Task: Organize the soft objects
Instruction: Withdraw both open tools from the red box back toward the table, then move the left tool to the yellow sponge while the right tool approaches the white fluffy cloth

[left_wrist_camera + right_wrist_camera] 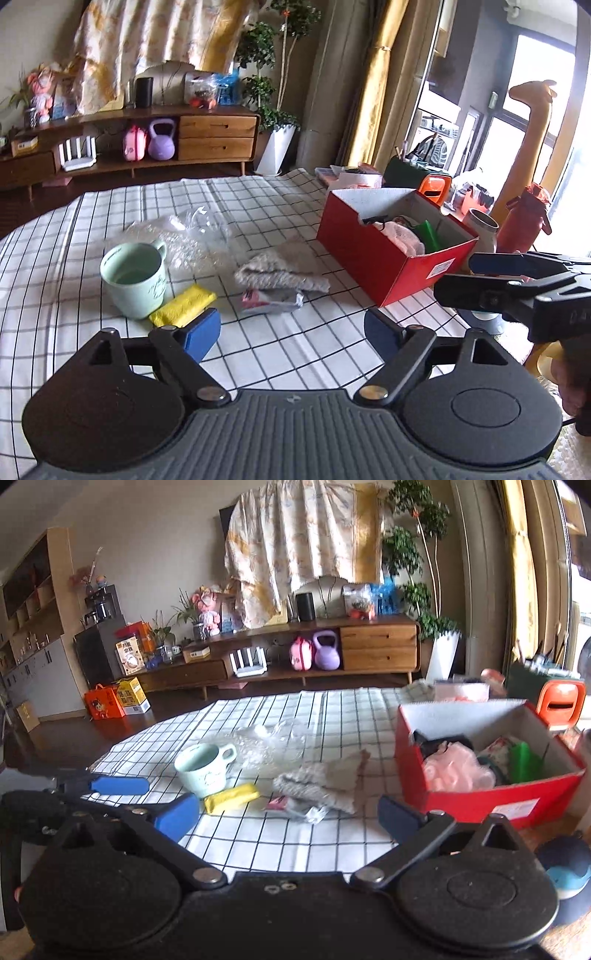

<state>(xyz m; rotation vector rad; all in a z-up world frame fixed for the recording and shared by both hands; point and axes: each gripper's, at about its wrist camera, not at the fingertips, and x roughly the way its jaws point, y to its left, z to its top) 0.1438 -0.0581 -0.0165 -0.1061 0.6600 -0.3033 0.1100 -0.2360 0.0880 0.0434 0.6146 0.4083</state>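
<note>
A desk covered by a checked cloth is seen from two hand-held grippers. A red box, taken here as the landmark, already holds a pink fluffy item and a green item. To the left of the box a folded grey knitted cloth lies on the desk, with a small pink-and-white packet touching its near edge. Further left of the box a yellow sponge-like block is seen just beside a pale green mug, with crumpled clear plastic behind them.

The left gripper and the right gripper are both released, spread wide, with nothing between the pads. A sorting step appears to be between pickups. The next move is judged to call for one gripper to be lowered over the grey cloth, closed on it, and carried to the box.
</note>
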